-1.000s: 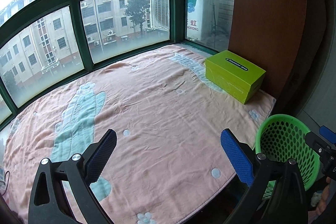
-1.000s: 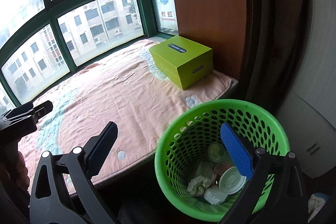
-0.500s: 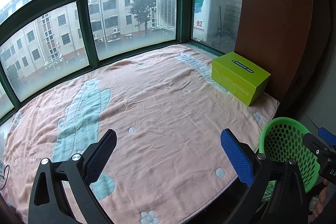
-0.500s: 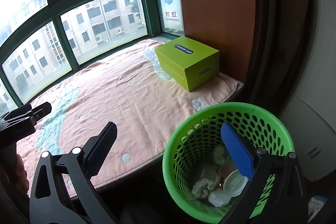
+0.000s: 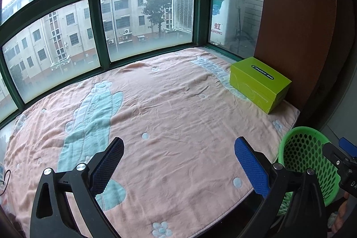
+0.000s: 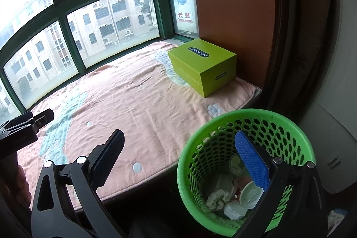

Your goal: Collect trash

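Note:
A green perforated trash basket [image 6: 225, 124] stands on the floor beside the bay-window seat; it also shows in the left wrist view [image 5: 305, 153]. Inside lie crumpled paper [image 6: 217, 195], a white cup lid [image 6: 250, 195] and other scraps. My right gripper [image 6: 178, 148] is open and empty, its right finger over the basket's mouth. My left gripper [image 5: 178, 153] is open and empty above the pink blanket [image 5: 167, 115]. No loose trash shows on the blanket.
A lime-green shoe box [image 5: 258, 84] sits at the blanket's far right corner, against a brown wooden panel [image 5: 296, 15]. Green-framed windows [image 5: 98, 37] curve around the seat. A white cabinet [image 6: 334, 137] stands right of the basket.
Both grippers have drawn back and risen slightly; the blanket and box appear farther away. Both stay open and empty. The basket has not moved.

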The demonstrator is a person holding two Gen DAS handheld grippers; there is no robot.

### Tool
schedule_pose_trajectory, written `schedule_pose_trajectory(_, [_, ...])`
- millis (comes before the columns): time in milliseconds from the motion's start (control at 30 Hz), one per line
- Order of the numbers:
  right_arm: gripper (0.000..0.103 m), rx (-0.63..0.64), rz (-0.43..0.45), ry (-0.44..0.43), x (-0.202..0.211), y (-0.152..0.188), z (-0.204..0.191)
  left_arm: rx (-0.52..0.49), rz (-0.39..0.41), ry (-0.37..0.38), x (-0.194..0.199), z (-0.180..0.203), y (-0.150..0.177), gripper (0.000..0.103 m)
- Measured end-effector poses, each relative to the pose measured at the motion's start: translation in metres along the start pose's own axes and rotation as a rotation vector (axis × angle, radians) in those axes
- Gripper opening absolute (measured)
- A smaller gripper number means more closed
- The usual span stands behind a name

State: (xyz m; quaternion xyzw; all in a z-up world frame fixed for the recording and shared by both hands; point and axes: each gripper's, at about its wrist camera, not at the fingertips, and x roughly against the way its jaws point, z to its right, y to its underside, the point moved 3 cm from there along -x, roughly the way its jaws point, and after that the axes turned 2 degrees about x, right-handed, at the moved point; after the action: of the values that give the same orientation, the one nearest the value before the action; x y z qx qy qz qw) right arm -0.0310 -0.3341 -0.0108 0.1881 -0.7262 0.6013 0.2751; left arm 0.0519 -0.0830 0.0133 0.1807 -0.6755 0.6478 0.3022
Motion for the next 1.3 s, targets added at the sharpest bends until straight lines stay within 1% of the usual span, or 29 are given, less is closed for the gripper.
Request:
schedule_pose_trajectory(667, [0.098,0.001,-0.005,-0.006,-0.0020,0.0013,-0.0018,0.006,-0.005,-0.003,0.0012,-0.0027,0.0013,0.096])
schedule_pose_trajectory(1300, [0.098,0.011,-0.014,-0.024,-0.0052,0.0023,-0.0096,0.028,-0.010,-0.021,0.0001,-0.0099,0.0040,0.096])
